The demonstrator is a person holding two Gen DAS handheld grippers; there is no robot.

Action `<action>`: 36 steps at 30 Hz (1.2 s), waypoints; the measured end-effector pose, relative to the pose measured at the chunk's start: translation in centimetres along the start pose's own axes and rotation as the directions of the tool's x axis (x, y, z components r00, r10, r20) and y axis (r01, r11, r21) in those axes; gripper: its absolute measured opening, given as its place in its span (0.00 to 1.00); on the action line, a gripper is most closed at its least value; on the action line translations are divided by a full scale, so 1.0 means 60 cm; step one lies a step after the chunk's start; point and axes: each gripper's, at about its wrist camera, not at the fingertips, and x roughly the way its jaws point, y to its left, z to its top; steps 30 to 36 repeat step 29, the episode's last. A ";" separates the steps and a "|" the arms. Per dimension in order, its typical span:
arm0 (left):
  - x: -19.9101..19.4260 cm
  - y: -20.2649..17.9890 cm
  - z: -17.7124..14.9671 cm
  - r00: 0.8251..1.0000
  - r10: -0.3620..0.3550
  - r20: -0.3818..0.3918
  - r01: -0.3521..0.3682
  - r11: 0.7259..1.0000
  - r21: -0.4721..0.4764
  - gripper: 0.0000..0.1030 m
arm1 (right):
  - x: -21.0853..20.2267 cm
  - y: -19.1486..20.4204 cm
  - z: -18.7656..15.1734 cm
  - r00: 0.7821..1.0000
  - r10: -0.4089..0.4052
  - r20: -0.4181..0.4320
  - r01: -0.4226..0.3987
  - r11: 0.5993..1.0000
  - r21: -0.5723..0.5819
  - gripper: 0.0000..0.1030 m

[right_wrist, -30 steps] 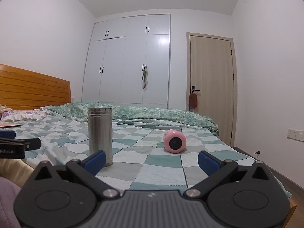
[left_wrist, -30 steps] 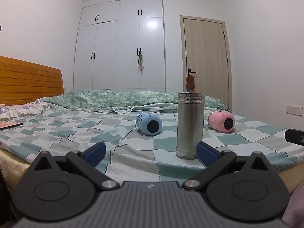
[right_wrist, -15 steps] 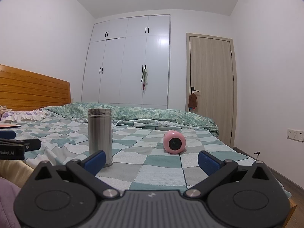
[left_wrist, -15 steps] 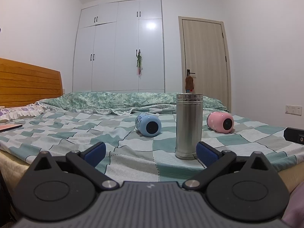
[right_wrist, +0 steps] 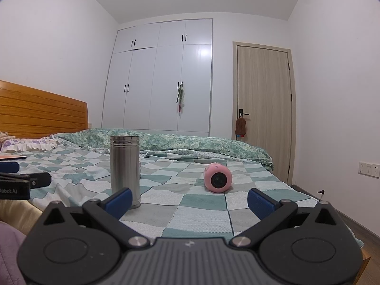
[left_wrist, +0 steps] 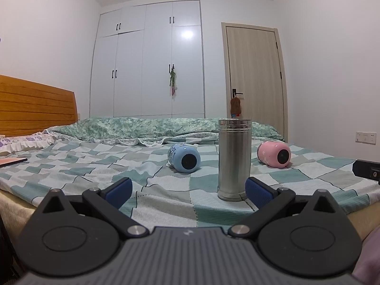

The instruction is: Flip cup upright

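A steel cup (left_wrist: 234,158) stands upright on the checked bedspread (left_wrist: 95,166); it also shows in the right wrist view (right_wrist: 124,166). A blue cup (left_wrist: 184,158) lies on its side to its left. A pink cup (left_wrist: 275,154) lies on its side to its right, also in the right wrist view (right_wrist: 217,177). My left gripper (left_wrist: 187,191) is open and empty, low at the bed's near edge, short of the cups. My right gripper (right_wrist: 188,198) is open and empty, also at the near edge, the pink cup ahead of it.
A wooden headboard (left_wrist: 35,106) stands at the left, with a flat book (left_wrist: 11,161) near it. A folded green quilt (left_wrist: 154,125) lies across the far side. White wardrobes (left_wrist: 154,59) and a door (left_wrist: 254,78) stand behind. The other gripper's tip (right_wrist: 23,182) shows at left.
Both views have tilted up slightly, so the cups sit a little lower in frame. The cups have not moved and both grippers stay open.
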 end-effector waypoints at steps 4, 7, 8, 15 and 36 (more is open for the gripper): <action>-0.004 -0.001 0.000 1.000 -0.010 0.010 0.010 1.000 0.006 1.00 | 0.000 0.000 0.000 1.000 0.000 0.000 0.000 1.000 0.000 1.00; -0.005 -0.002 -0.001 1.000 -0.010 0.014 0.009 1.000 0.009 1.00 | 0.000 0.000 0.000 1.000 0.000 0.001 0.000 1.000 -0.001 1.00; -0.005 -0.002 -0.001 1.000 -0.009 0.013 0.009 1.000 0.009 1.00 | 0.000 0.000 0.000 1.000 0.000 0.000 0.000 1.000 -0.001 1.00; -0.004 -0.001 -0.001 1.000 -0.004 0.011 0.004 1.000 0.008 1.00 | 0.000 0.000 0.000 1.000 0.000 0.001 0.000 1.000 -0.002 1.00; -0.002 -0.002 -0.001 1.000 -0.006 0.011 0.006 1.000 0.006 1.00 | -0.001 0.001 -0.001 1.000 0.000 0.000 0.000 1.000 -0.003 1.00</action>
